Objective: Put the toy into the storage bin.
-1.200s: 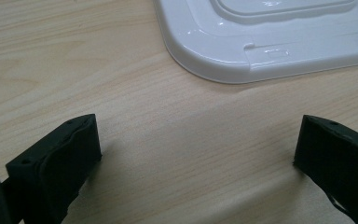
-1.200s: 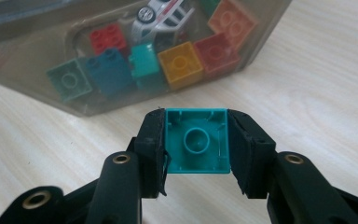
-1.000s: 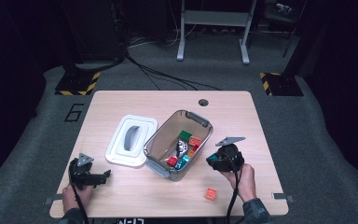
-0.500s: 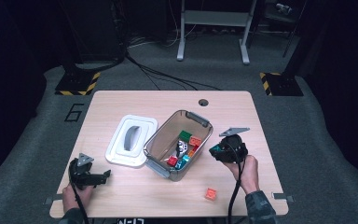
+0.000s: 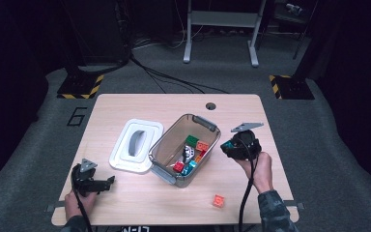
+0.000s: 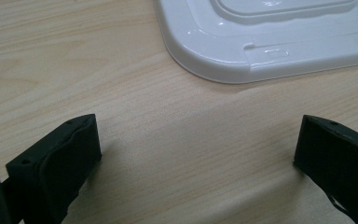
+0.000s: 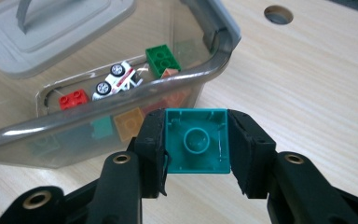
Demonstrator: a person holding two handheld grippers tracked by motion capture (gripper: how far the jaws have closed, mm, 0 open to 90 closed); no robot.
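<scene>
Currently | step: teal brick (image 7: 196, 141) was clamped in right gripper (image 7: 196, 144), held just beside the clear bin (image 5: 211, 128) rim | left gripper (image 6: 196, 149) was rested spread wide, empty, near white lid (image 6: 270, 37) | next: brick to be carried over the bin and let go.

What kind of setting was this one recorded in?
Probably a lab or studio set up for recording: a lone wooden table on grey carpet, hazard-striped stand bases, loose cables on the floor, dark surroundings.
</scene>
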